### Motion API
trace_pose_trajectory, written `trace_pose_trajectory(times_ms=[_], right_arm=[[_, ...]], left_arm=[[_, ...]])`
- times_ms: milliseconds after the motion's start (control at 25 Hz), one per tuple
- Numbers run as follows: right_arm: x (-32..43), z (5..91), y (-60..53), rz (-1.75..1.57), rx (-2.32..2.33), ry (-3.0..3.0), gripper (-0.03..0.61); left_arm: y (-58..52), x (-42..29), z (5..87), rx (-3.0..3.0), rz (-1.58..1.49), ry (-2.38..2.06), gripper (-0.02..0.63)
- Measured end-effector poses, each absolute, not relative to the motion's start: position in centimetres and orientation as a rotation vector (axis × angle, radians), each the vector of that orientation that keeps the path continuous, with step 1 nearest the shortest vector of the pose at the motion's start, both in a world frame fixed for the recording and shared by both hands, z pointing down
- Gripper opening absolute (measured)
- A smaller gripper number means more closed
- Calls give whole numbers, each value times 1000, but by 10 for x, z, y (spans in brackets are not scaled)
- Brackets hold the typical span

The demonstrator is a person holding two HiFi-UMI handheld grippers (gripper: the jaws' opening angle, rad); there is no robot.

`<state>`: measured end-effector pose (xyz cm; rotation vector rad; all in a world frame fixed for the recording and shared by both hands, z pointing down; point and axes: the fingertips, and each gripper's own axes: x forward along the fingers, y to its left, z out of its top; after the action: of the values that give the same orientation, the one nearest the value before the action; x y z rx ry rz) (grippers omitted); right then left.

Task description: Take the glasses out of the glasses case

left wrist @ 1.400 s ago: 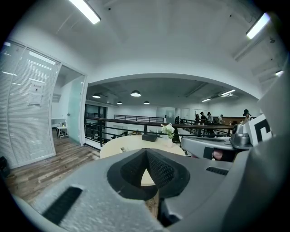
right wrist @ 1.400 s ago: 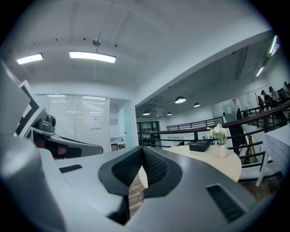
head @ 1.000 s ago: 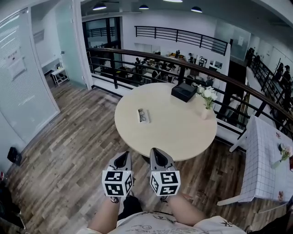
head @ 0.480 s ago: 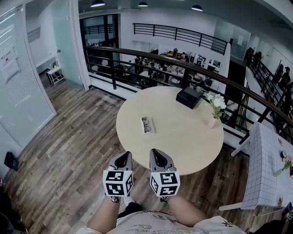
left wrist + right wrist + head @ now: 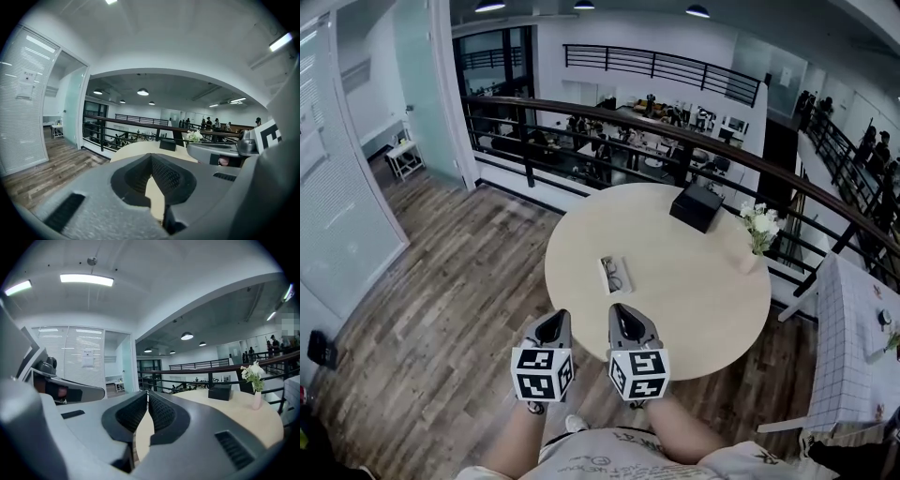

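An open white glasses case with dark-framed glasses lying in it rests on the near left part of a round beige table. My left gripper and right gripper hover side by side in front of the table's near edge, short of the case. Both are shut with nothing between their jaws. In the left gripper view the left gripper points over the table top. The right gripper points the same way. The case is hidden in both gripper views.
A black box and a small vase of white flowers stand at the table's far right. A dark railing curves behind the table. A white-clothed table is at the right. Wood floor and glass walls lie to the left.
The head view has moved closer to the table, so the case and table now sit nearer and further right. Both grippers keep their pose and stay shut.
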<state>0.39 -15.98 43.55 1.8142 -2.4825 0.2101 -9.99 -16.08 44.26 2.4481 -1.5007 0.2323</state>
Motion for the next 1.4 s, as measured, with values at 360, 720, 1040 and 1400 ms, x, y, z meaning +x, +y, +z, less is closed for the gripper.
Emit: trace_pose_trajectory(times_ms=[360, 720, 1040, 1400], right_arm=[[-10, 451, -207, 265, 1867, -2401, 15], [1, 483, -239, 344, 1855, -2333, 17], [29, 518, -302, 406, 1795, -2277, 17], [38, 561, -357, 463, 1747, -2214, 18]], left_arm=[[-206, -115, 458, 2480, 274, -1395, 12], [-235, -104, 478, 2474, 324, -1365, 12], [-291, -79, 493, 2431, 366, -1392, 12], [-331, -68, 515, 2373, 415, -1391, 12]])
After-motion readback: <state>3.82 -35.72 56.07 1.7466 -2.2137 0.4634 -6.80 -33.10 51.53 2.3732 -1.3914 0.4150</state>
